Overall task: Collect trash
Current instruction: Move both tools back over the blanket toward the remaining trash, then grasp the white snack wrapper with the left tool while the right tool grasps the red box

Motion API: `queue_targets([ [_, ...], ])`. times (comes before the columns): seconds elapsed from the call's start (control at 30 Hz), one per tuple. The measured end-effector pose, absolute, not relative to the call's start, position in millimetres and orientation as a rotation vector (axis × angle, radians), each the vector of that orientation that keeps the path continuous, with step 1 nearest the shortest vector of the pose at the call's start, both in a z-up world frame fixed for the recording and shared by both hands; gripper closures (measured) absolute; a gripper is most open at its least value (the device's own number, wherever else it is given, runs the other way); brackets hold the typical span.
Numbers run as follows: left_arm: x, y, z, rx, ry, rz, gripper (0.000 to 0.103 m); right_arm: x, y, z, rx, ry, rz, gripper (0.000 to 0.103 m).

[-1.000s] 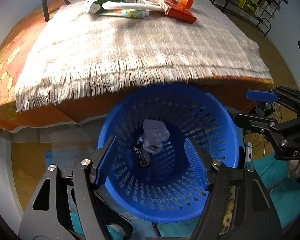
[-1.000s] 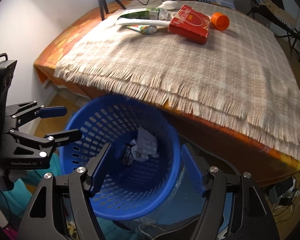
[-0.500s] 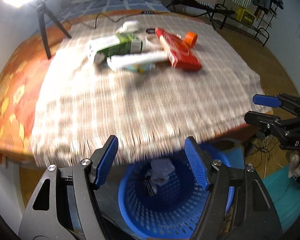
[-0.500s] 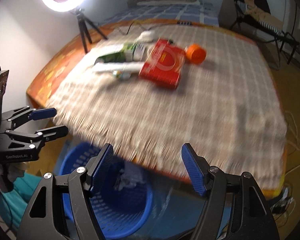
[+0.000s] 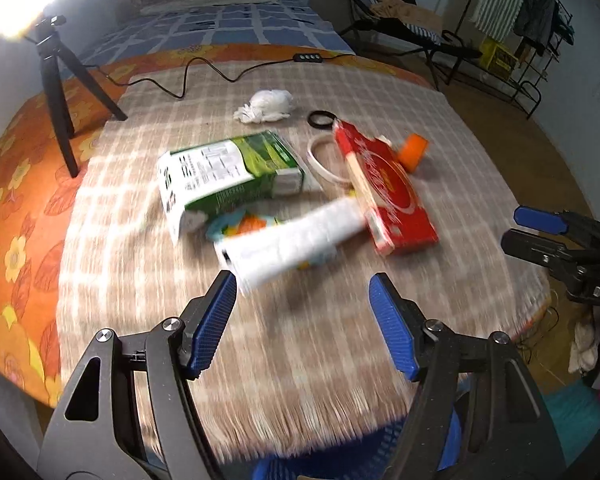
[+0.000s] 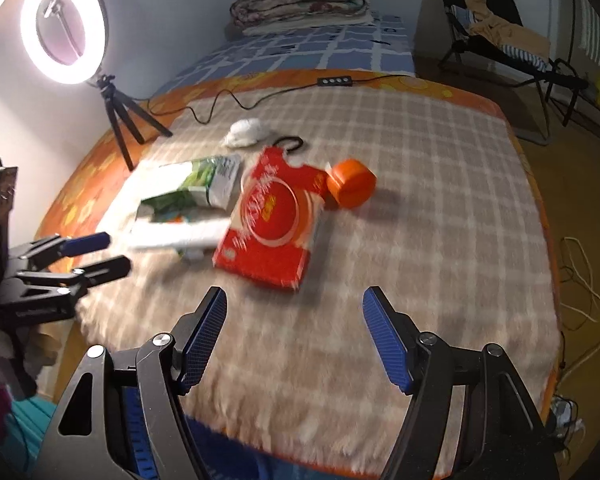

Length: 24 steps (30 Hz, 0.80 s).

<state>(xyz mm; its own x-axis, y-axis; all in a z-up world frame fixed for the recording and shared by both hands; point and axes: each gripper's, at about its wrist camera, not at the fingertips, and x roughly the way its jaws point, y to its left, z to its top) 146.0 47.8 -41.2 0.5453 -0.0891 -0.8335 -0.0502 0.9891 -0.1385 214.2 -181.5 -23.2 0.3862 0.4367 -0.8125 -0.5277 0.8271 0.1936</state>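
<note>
trash lies grouped mid-blanket on the bed; both grippers wide and empty.
green carton (image 5: 228, 176) with a printed panel too blurred to read, white tube (image 5: 288, 246), red box (image 5: 384, 192) with unreadable script, orange cap (image 6: 352, 187) and white wad (image 5: 266, 106) rest on the checked blanket (image 6: 440, 208). left gripper (image 5: 302, 320) and right gripper (image 6: 294, 334) hover at the near edge. only the right view shows the ring light (image 6: 62, 28); the right gripper's side reads "das".
</note>
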Motion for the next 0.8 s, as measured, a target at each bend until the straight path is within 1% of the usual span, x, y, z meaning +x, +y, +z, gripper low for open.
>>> queue_targets([
  [0.2,175,67,-55,-0.198,1.023,-0.011,0.032,237,-151,-30,-0.105,1.021,0.631,0.032],
  [0.3,181,68,-63,-0.198,1.042,-0.024,0.032,248,-139,-35,-0.089,1.038,0.623,0.028],
  [0.4,184,67,-70,-0.189,1.061,-0.032,0.035,262,-128,-41,-0.068,1.064,0.598,0.027],
  [0.57,182,66,-79,-0.198,1.096,-0.061,0.047,277,-110,-57,-0.088,1.099,0.55,0.027],
  [0.8,176,59,-82,-0.166,1.107,-0.078,0.057,284,-93,-80,-0.234,1.104,0.471,0.027],
])
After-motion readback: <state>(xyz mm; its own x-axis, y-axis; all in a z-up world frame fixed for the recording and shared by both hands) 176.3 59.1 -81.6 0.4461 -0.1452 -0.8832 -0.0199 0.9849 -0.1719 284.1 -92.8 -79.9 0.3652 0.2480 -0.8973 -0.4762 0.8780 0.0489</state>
